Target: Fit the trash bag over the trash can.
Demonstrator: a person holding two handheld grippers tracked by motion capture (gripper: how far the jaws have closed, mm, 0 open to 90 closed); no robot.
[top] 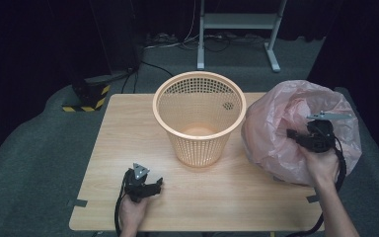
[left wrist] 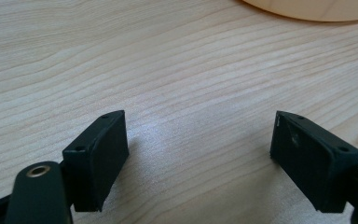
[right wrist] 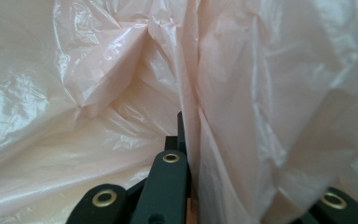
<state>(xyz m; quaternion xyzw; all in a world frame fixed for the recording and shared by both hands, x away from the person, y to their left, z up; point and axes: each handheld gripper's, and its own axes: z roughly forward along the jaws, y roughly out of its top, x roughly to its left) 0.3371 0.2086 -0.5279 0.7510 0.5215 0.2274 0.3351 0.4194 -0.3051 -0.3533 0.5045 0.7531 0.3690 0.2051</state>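
At the table's (top: 103,143) seven o'clock, near the front edge: left gripper (top: 154,186), resting low on the bare wood, jaws spread wide with nothing between them, as the left gripper view confirms, only wood grain under the gap and the foot of the basket (left wrist: 317,10) at one o'clock. At centre, toward twelve o'clock: the orange mesh basket (top: 199,118), upright, mouth open, no liner inside, bottom visible through the lattice. At three o'clock, just beside the basket and hanging partly over the table's right edge: the pink plastic bag (top: 281,133), puffed up and crumpled, not yet spread. Right gripper (top: 294,134) pressed into the bag's near side, jaws closed narrow on a fold of the film; in the right gripper view, pink film (right wrist: 223,116) pinched in the closed jaws and billowing all around. Judging by this, probably lining the basket with the bag, and early on: bag grasped with one gripper, nothing more. Left to do, most likely: finding and opening the mouth, bringing in the idle left gripper, lowering the bag into the basket, folding its edge over the rim.
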